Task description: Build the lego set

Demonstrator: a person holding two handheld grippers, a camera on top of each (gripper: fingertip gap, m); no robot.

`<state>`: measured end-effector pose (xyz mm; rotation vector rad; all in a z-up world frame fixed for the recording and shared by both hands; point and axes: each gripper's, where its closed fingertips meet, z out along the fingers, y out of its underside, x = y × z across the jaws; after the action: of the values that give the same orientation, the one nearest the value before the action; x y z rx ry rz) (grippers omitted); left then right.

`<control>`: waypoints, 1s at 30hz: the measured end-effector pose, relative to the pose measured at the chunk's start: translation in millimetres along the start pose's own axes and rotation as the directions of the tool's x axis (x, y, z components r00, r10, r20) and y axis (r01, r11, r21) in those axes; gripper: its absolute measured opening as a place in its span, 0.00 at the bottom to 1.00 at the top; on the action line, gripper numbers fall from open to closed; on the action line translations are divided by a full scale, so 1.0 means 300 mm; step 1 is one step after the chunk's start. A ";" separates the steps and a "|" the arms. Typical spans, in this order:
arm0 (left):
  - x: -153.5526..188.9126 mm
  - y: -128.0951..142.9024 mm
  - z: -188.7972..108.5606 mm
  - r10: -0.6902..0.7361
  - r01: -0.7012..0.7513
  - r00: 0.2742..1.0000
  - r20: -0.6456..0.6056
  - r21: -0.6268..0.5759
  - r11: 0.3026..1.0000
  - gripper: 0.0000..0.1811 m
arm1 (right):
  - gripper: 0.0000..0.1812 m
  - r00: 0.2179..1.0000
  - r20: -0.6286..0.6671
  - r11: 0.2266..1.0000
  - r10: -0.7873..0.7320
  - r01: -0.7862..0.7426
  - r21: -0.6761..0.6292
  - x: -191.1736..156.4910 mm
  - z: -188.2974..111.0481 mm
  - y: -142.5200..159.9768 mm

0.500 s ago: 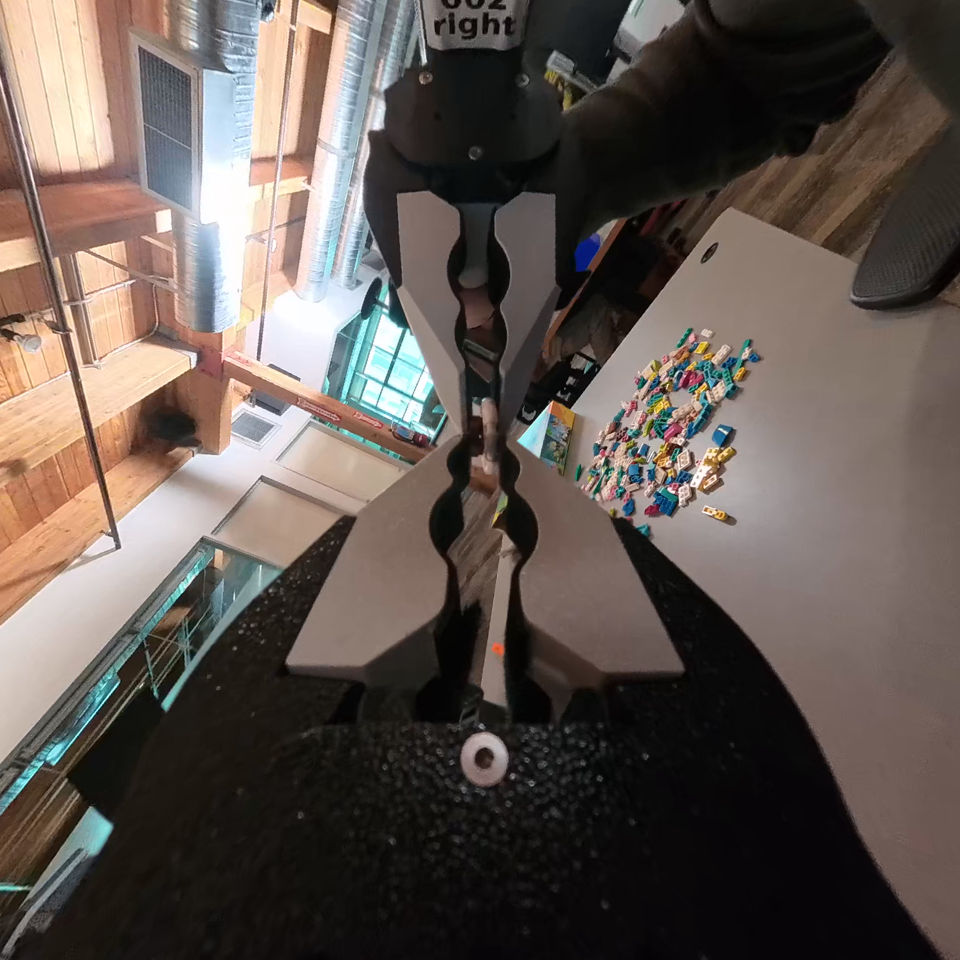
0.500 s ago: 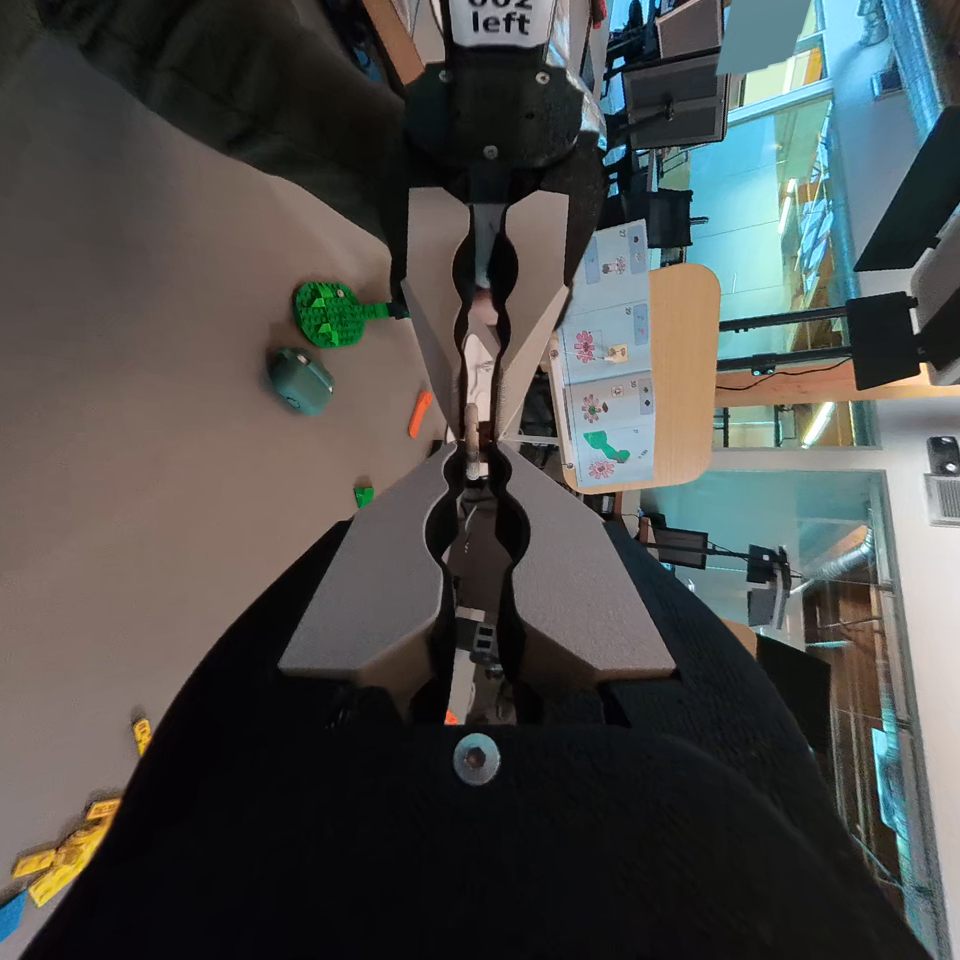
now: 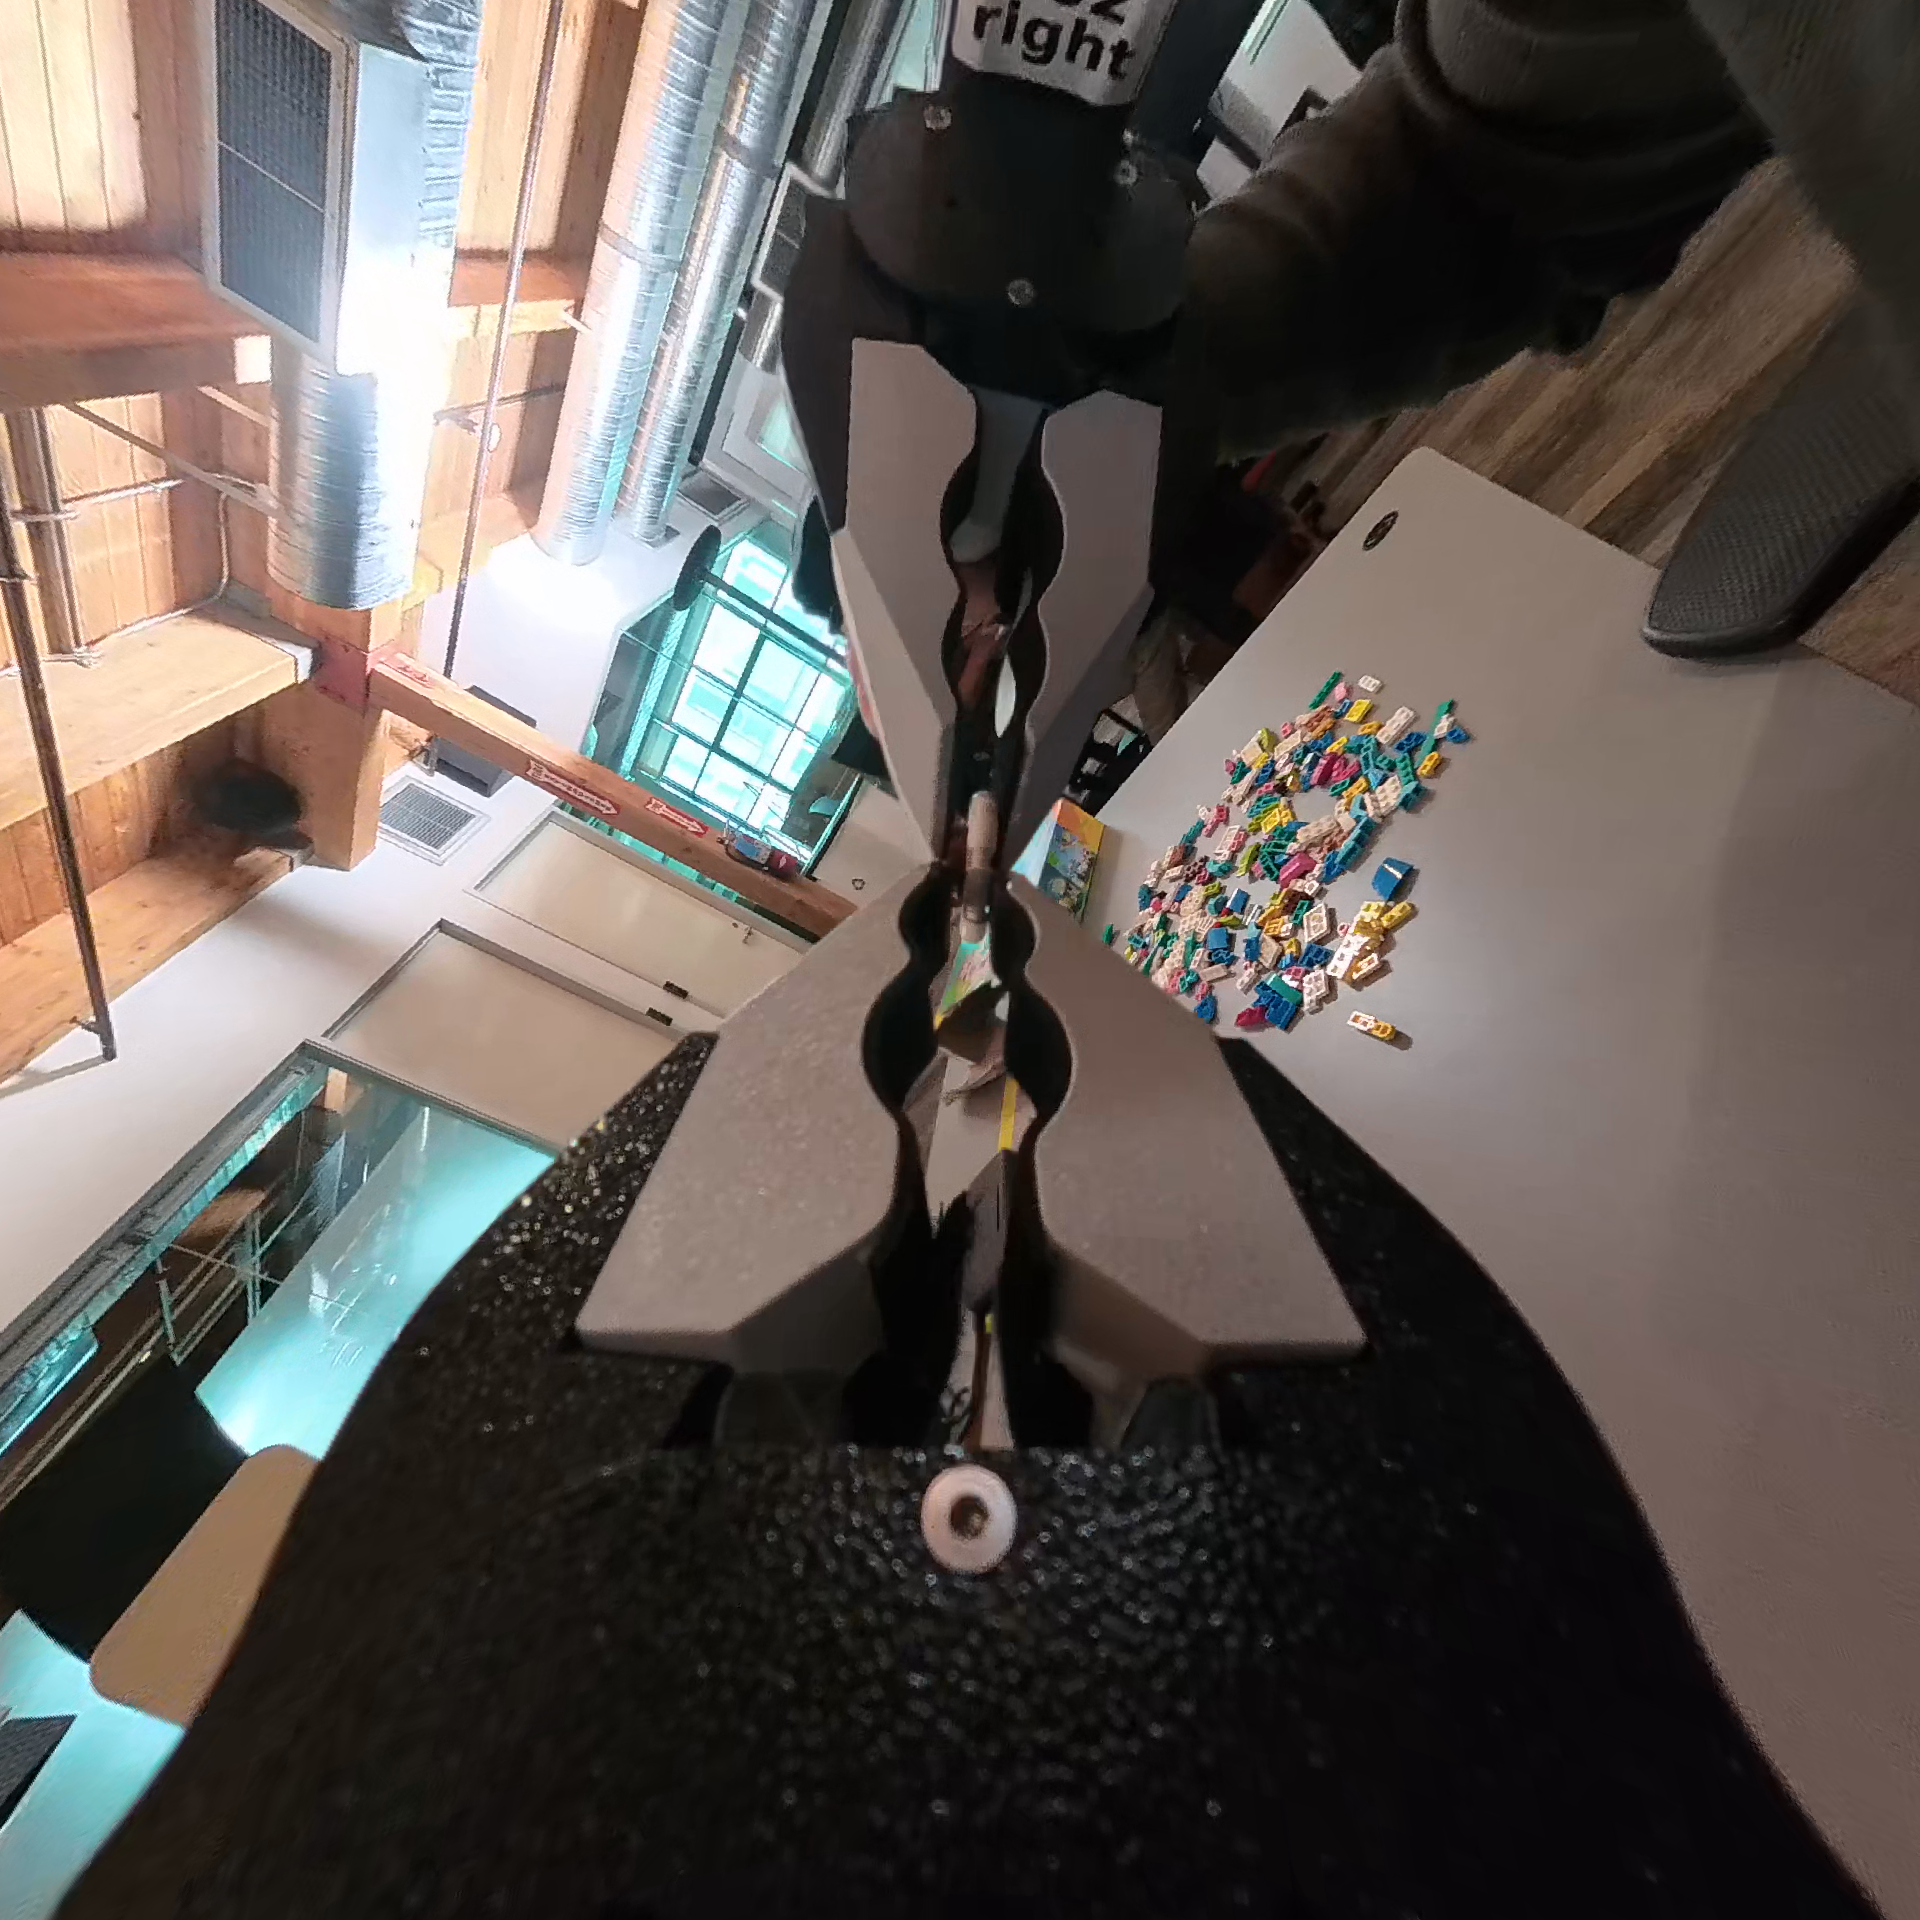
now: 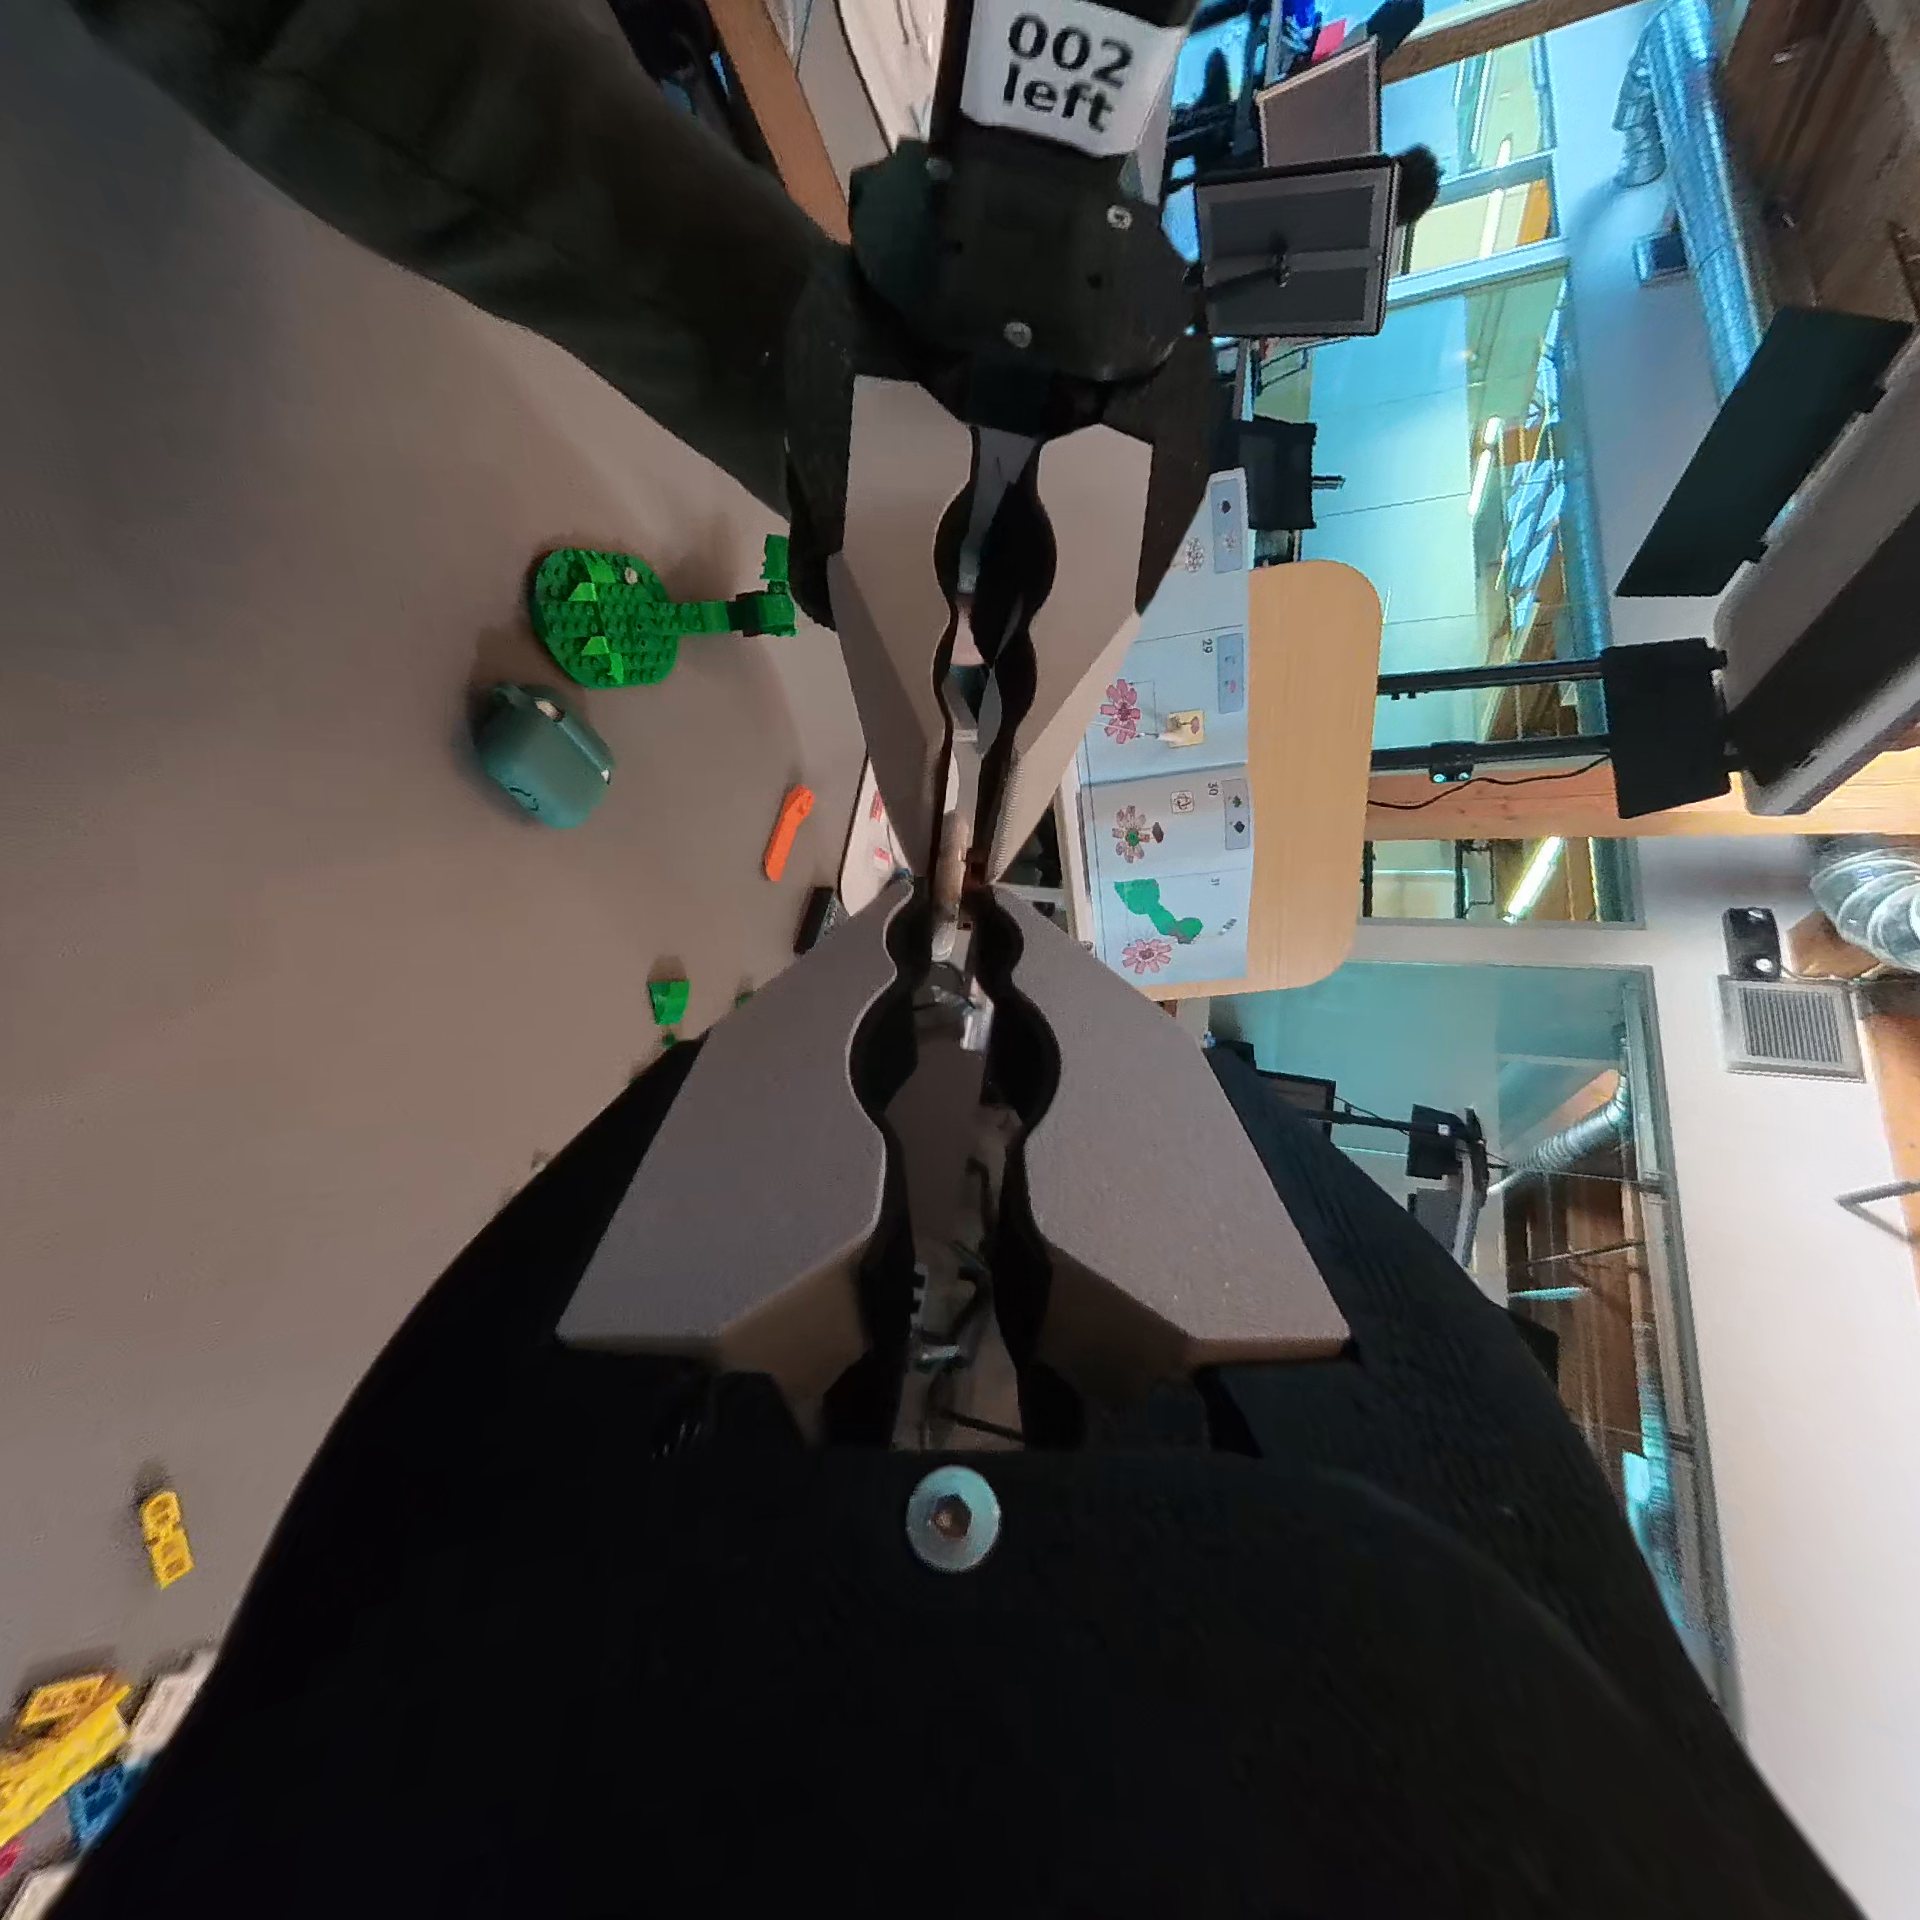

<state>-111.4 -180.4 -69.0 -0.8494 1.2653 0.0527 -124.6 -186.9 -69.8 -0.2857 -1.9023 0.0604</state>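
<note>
We see a wide grey desk (image 3: 1662,1039) tipped on its side in both wrist views, since the cameras are rolled; in the left wrist view a dark mesh chair seat (image 3: 1797,551) overhangs its far edge, and a scattered pile of loose lego pieces (image 3: 1299,883) in white, yellow, pink, teal and blue lies on it, well apart from the grippers.

In the right wrist view an open instruction booklet (image 4: 1164,821) with flower drawings rests on a pale wooden board (image 4: 1309,769) beyond the gripper tips; on the desk lie a flat green lego build (image 4: 623,623) with a round base and a stem, a teal pouch-like case (image 4: 540,753) just beside it, an orange piece (image 4: 788,831), a small green piece (image 4: 668,1000) and a yellow piece (image 4: 164,1538) near the lower left.

We hold the two grippers tip to tip in the air above the desk, each facing the other; the left gripper (image 3: 971,894) has its grey fingers drawn nearly together on a small pale, beige piece (image 3: 977,831), and the right gripper (image 4: 951,899) pinches the same small piece (image 4: 948,847) from the opposite side, its jaws also almost closed; the piece is too small and too hidden for us to tell its shape; a dark sleeve (image 3: 1455,239) reaches in behind the right gripper.
</note>
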 end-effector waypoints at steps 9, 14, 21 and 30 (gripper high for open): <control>-0.057 -0.017 -0.028 -0.140 0.131 0.989 0.041 0.162 0.978 0.03 | 0.09 0.983 -0.096 0.981 0.155 -0.141 0.133 0.064 -0.025 -0.006; -0.051 -0.020 -0.027 -0.219 0.219 0.975 -0.020 0.195 0.956 0.02 | 0.09 0.974 -0.062 0.962 0.216 -0.202 0.184 0.060 -0.015 -0.009; -0.089 0.032 -0.024 -0.378 0.374 0.926 -0.008 0.178 0.910 0.03 | 0.02 0.729 0.186 0.667 0.659 -0.680 0.304 0.083 0.030 0.042; -0.081 0.116 -0.033 -0.418 0.425 0.882 0.218 0.016 0.905 0.24 | 0.02 0.119 0.531 0.020 0.839 -0.982 0.189 0.069 0.061 0.115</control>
<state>-144.4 -151.8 -67.4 -1.1027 0.8548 -0.1802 -142.4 -147.0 -63.3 -1.2159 -1.4848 1.6355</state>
